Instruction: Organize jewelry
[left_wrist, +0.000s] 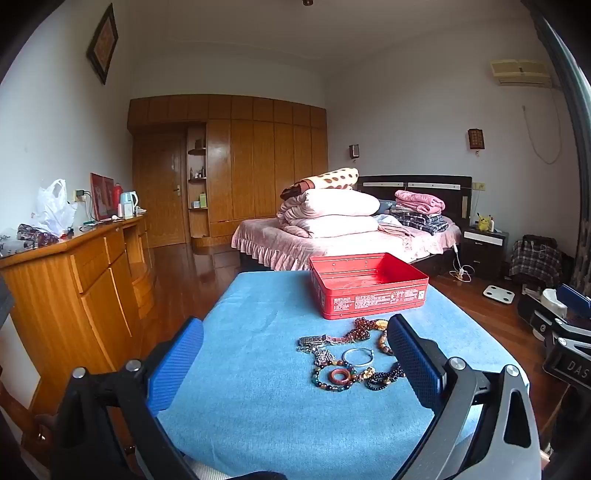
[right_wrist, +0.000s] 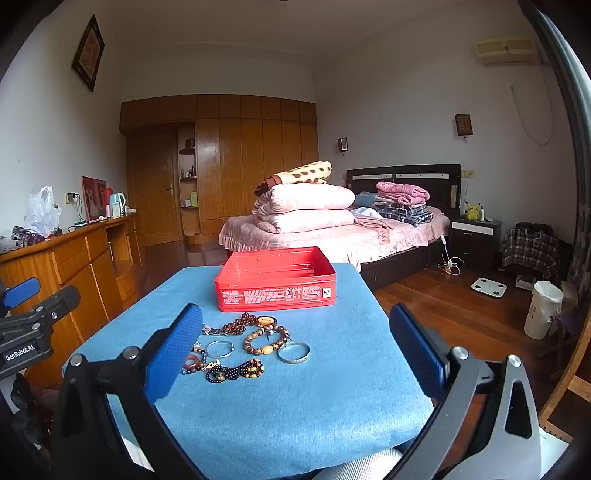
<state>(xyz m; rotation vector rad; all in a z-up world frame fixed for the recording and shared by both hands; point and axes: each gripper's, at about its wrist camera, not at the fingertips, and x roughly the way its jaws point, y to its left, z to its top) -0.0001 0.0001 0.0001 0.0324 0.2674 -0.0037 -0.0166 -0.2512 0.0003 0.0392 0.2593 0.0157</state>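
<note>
— Where is the jewelry now?

— All of it lies on the blue cloth-covered table (right_wrist: 295, 406), just in front of the open red rectangular metal tin (right_wrist: 275, 280). Nothing touches the tin. I cannot see any jewelry inside it.

— Which pieces can you tell apart?

— A plain silver metal bangle (right_wrist: 293, 351) lies at the right end of the group. Beside it is a bracelet of brown wooden beads (right_wrist: 266, 339), and closer to the tin a string of dark red-brown beads (right_wrist: 242, 325). A thinner silver ring-shaped bangle (right_wrist: 219, 348) is more to the left. Farther from the tin lie a strand of dark blue and amber beads (right_wrist: 236, 371) and a small flat red-brown ring (left_wrist: 339, 376) inside a circle of multicoloured beads (left_wrist: 334, 377). A silver metal link band (left_wrist: 313, 339) is at the left end.

— And the grippers?

— The right gripper (right_wrist: 295, 347) has its blue-padded fingers (right_wrist: 173, 350) spread wide, with most of the pile seen between them. They hold nothing and touch nothing. The left gripper (left_wrist: 295, 354) is also spread wide and holds nothing; its right pad (left_wrist: 415, 356) covers part of the beads from the camera, so I cannot tell if it touches them.
</note>
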